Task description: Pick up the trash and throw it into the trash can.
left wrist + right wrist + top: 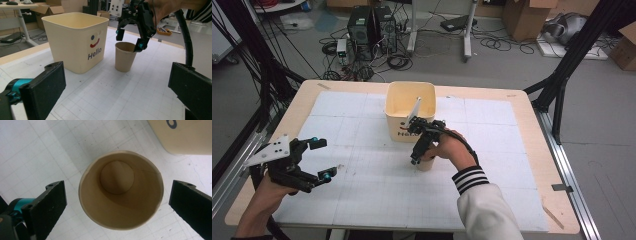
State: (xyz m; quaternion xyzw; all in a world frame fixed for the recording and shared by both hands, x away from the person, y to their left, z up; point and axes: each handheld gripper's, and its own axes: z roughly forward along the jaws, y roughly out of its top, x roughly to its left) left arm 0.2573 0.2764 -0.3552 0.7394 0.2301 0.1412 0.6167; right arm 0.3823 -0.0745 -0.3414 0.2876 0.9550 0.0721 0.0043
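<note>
item: paper cup (pixel 125 57), brown, empty, standing upright on the gridded surface (pixel 377 190), just beside the front corner of the cream tub (pixel 410 107) and apart from it. the open mouth is facing up, which is letting a gripper come at it from overhead.

item: right gripper (pixel 419 150), pointing down over the cup. in the right gripper view its jaws are standing spread, one on each side of the cup (pixel 121 190), with a gap to the rim on both sides; nothing is being pinched yet. the straddling pose is suggesting a side grasp on the cup wall, judged as the step in hand.

item: left gripper (pixel 319 160), hovering low over the left part of the surface, well apart from the cup. its jaws are spread wide and holding nothing; it is looking toward tub and cup, probably waiting out of the way.

item: cream tub, square, open-topped, printed with "hello" and a small face (pixel 94 41). it is sitting toward the far middle of the surface, a likely destination for the cup, though this is only a guess.

item: background, a floor with computer towers (pixel 371 25), cables and cardboard boxes (pixel 524 15), not in play.
</note>
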